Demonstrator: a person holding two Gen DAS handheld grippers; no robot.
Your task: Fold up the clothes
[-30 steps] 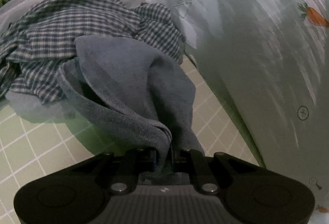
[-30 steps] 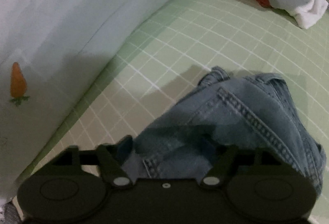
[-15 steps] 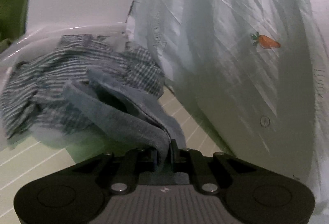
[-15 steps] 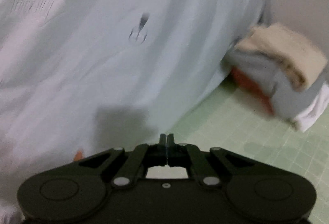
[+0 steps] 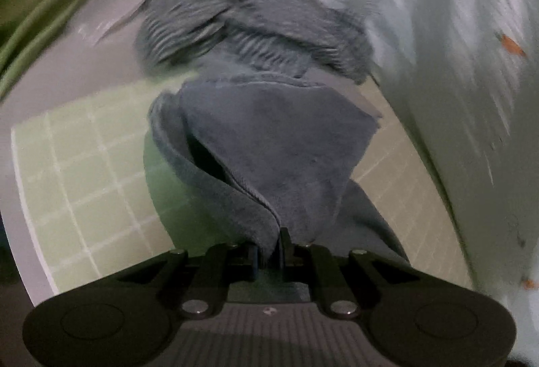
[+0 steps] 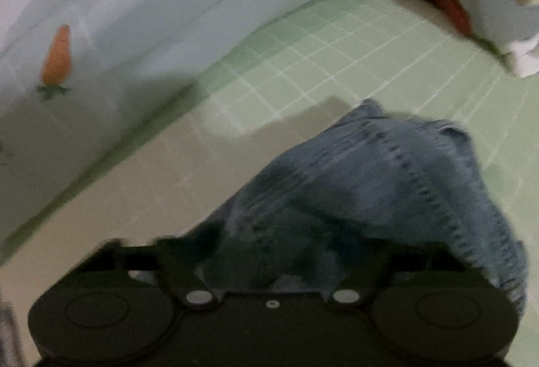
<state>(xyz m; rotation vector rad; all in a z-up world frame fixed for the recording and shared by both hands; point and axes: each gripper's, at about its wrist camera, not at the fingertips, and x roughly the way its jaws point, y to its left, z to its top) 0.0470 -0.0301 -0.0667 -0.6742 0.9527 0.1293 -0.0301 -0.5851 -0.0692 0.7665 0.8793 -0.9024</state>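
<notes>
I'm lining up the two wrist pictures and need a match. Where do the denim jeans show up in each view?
Left wrist: the denim jeans fill the centre, running down into the left claw, which is shut on them.
Right wrist: the denim jeans lie lower centre-right, bunched at the right claw; its fingers are hidden.
Shared landmark: the pale sheet with an orange carrot print, above the green grid mat.

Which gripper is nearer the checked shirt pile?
Left. The left gripper, shut on the denim garment, faces the checked shirt just beyond it. The right wrist view shows no checked shirt.
</notes>
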